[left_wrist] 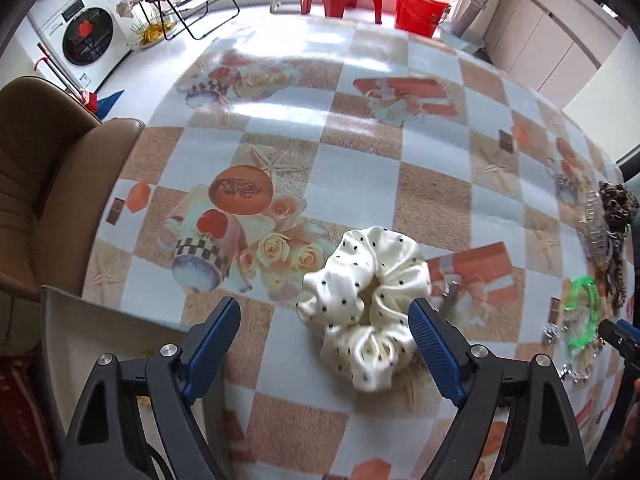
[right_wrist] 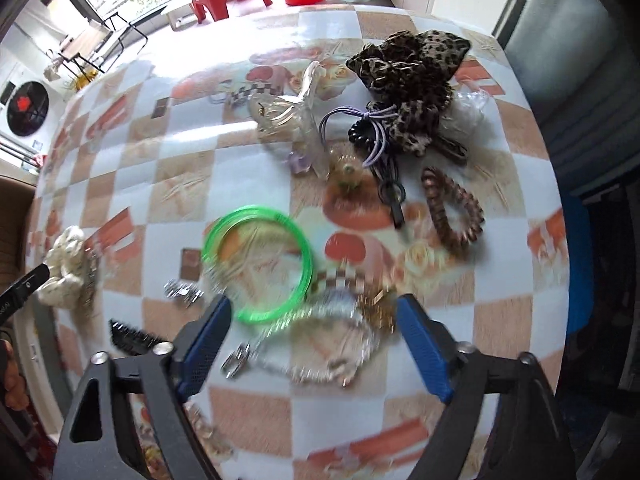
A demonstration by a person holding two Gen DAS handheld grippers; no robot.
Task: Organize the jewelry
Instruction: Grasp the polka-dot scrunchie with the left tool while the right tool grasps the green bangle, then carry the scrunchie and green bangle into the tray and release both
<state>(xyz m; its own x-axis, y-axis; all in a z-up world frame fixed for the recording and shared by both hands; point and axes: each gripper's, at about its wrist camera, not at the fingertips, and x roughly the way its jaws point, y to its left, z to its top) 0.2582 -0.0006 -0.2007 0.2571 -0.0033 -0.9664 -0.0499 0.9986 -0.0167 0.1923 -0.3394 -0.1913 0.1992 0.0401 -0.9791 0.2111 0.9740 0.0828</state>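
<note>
A cream scrunchie with black dots (left_wrist: 366, 306) lies on the checked tablecloth, just ahead of my open left gripper (left_wrist: 324, 314), nearer its right finger; it also shows in the right wrist view (right_wrist: 66, 272). My right gripper (right_wrist: 314, 320) is open above a silver chain (right_wrist: 320, 354), with green bangles (right_wrist: 258, 262) just ahead of it. Further off lie a leopard scrunchie (right_wrist: 408, 80), a brown spiral hair tie (right_wrist: 452, 212), purple and black elastics (right_wrist: 360, 128) and clear clips (right_wrist: 280, 112). The green bangles (left_wrist: 582, 310) show at the right of the left wrist view.
A white open box (left_wrist: 92, 328) stands at the table's near left edge beside a brown chair (left_wrist: 36, 176). A black comb clip (right_wrist: 132, 338) and a small silver clasp (right_wrist: 182, 292) lie left of my right gripper. A dark chair (right_wrist: 580, 80) stands at the table's right.
</note>
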